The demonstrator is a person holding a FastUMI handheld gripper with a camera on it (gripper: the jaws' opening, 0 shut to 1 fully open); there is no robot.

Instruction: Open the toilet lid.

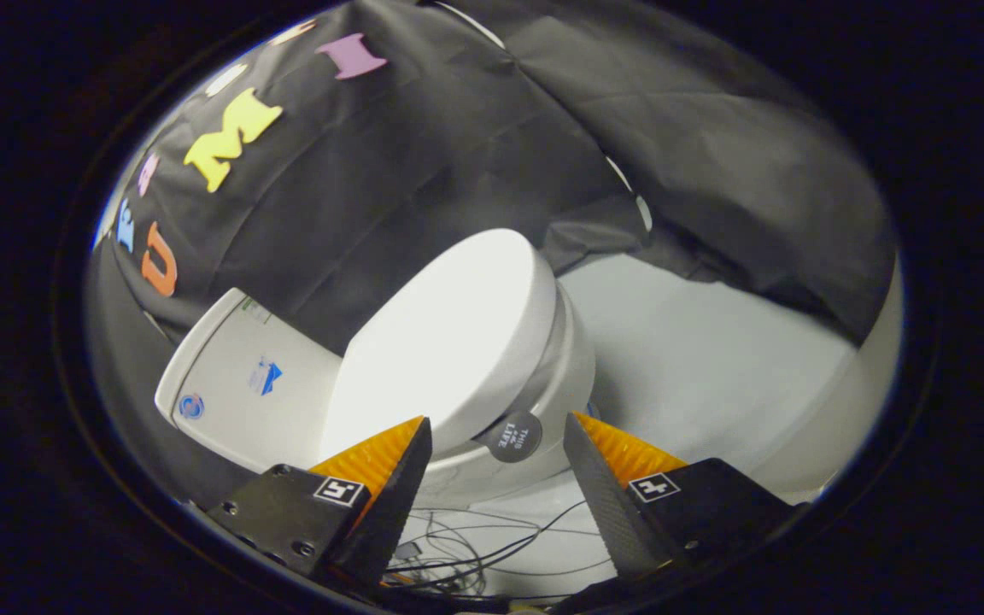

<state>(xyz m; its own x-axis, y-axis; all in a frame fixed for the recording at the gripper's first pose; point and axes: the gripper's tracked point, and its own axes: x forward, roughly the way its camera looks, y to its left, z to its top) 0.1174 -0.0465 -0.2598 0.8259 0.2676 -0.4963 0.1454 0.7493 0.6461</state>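
the jaws (498, 427) stand wide, holding nothing. just ahead of them sits the toilet (543, 376), its lid (449, 337) shut, long axis running from the tank (244, 384) at left toward the far right. cables (475, 547) lie on the floor below.

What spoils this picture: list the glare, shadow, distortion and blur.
Gripper view: the closed toilet lid is lit so hard that it washes out to flat white; the cistern beside it is dimmer; the fisheye bends the toilet and the floor into curves; the cables under the open gripper lie in shadow; the fingers look sharp.
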